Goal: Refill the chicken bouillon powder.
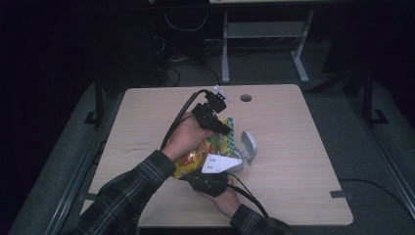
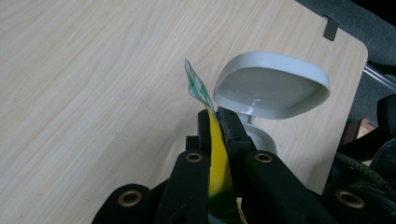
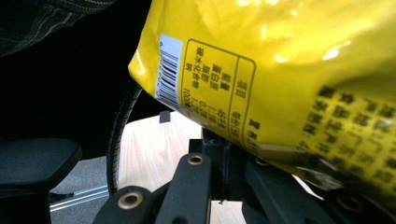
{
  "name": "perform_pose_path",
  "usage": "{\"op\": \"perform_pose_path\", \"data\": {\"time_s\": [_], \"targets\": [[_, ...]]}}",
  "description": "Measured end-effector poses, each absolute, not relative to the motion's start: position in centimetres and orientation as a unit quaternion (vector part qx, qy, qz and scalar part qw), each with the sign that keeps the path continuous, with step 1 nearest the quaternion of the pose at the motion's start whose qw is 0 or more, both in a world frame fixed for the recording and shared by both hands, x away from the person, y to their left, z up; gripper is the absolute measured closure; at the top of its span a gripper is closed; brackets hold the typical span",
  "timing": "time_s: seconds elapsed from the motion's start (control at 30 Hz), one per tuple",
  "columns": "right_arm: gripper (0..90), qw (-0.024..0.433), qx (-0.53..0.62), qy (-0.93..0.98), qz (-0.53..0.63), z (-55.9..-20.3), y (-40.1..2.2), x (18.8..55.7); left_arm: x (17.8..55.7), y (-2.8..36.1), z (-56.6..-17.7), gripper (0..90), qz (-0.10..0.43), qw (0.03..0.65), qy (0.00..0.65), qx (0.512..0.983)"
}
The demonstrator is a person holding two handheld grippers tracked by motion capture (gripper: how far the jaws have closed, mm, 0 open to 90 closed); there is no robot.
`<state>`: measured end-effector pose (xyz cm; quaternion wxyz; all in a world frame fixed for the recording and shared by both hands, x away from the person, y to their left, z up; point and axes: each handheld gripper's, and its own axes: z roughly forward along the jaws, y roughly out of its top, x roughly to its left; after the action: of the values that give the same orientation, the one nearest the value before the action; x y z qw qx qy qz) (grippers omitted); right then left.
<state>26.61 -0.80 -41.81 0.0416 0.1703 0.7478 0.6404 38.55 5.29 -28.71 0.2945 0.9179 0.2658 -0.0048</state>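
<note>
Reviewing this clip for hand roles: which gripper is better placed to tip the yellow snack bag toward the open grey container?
Left, probably. The left gripper is shut on the yellow snack bag at its edge, beside the open grey container. The right gripper clamps the bag's far end, away from the container.

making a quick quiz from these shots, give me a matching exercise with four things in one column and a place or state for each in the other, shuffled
Things:
1. left gripper
2. right gripper
3. grey container lid
4. wooden table

Places or states:
A. flipped up, open
B. shut on the lower edge of the yellow snack bag, below the barcode
C. bears the container, round hole near its far edge
D. shut on the bag's green-checked top edge

Pairs: 1-D, 2-B, 3-A, 4-C
</note>
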Motion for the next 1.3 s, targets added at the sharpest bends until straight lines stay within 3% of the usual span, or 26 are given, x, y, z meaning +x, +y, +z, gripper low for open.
{"op": "perform_pose_path", "data": {"time_s": [1.3], "targets": [[90.0, 0.036, 0.173, 0.743, 0.645, -41.73, -0.96, 26.67, 38.65, 4.71, -28.71, 89.7, -0.005, 0.287, 0.268, 0.92]]}}
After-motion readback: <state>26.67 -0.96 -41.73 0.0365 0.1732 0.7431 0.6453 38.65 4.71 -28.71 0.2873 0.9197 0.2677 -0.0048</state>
